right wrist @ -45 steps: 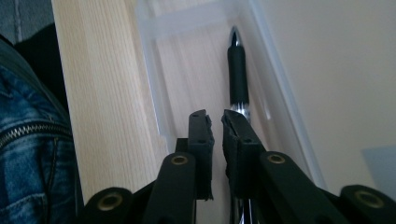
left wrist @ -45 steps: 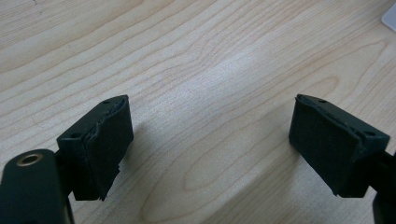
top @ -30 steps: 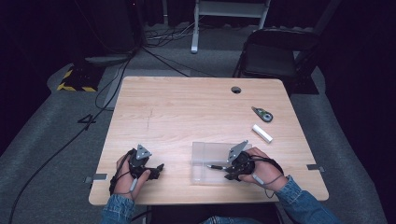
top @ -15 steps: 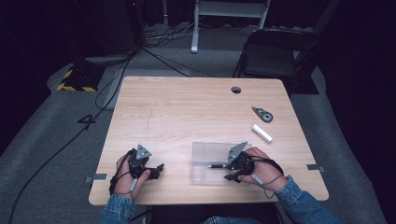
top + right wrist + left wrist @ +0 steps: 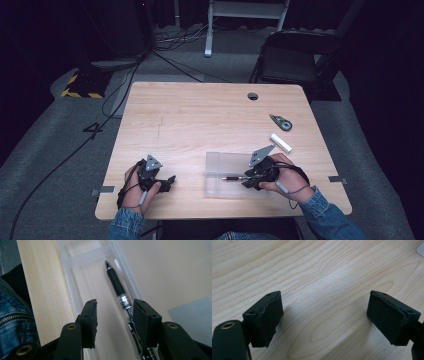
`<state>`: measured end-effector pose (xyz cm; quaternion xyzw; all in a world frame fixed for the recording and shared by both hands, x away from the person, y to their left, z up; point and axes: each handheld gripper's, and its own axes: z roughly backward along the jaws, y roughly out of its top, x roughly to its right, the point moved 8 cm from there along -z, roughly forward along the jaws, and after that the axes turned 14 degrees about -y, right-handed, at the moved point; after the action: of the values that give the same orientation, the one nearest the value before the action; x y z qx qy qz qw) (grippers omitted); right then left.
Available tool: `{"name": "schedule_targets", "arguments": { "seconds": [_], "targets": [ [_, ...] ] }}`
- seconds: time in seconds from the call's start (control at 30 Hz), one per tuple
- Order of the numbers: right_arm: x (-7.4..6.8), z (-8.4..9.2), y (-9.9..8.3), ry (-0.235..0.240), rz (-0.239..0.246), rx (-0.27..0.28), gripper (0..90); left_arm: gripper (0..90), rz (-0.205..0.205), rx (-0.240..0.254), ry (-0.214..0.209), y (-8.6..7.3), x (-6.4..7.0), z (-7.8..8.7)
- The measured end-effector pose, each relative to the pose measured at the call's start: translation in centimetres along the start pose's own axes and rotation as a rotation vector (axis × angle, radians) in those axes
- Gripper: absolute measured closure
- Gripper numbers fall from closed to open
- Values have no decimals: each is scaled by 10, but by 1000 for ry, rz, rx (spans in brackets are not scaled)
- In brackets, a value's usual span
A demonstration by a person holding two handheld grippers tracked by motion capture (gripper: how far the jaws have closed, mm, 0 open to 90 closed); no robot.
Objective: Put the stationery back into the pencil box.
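A black pen with a silver band lies in a narrow compartment of a clear plastic tray at the table's front. My right gripper points left over the tray's near right part. In the right gripper view the pen stretches away inside the tray, its rear end passing under the right-hand jaw. The right gripper is open; its jaws have just been opening, and nothing is pressed between the pads. My left gripper rests on the table at front left. The left gripper stands open over bare wood.
A white cylinder and a small grey-green gadget lie on the wooden table to the right of the tray. A cable hole is near the far edge. A black chair stands behind the table.
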<state>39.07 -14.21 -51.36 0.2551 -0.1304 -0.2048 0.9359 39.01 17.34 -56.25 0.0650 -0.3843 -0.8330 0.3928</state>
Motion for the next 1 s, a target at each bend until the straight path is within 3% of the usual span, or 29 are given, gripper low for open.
{"name": "schedule_targets", "arguments": {
  "seconds": [0.27, 0.63, 0.77, 0.8, 0.83, 0.87, 0.9, 1.0],
  "targets": [
    [21, 19, 9, -46, -97, 78, 516, 141, 3, -1, 4, -3, 0, 3],
    [69, 45, 18, -142, -230, 171, 493, 141, 14, 3, 12, -9, 0, 8],
    [92, 47, 12, -188, -274, 169, 490, 140, 12, 1, 11, -9, 0, 8],
    [92, 47, 12, -188, -274, 169, 490, 139, 12, 1, 11, -9, 0, 8],
    [105, 48, 8, -214, -293, 161, 490, 137, 16, 1, 6, -9, 0, 8],
    [105, 48, 8, -214, -293, 161, 490, 137, 13, 1, 6, -8, 0, 8],
    [115, 48, 5, -237, -306, 153, 490, 133, 13, 0, 5, -8, -1, 8],
    [124, 47, 1, -255, -318, 141, 490, 128, 15, 0, 5, -8, -1, 7]
  ]
}}
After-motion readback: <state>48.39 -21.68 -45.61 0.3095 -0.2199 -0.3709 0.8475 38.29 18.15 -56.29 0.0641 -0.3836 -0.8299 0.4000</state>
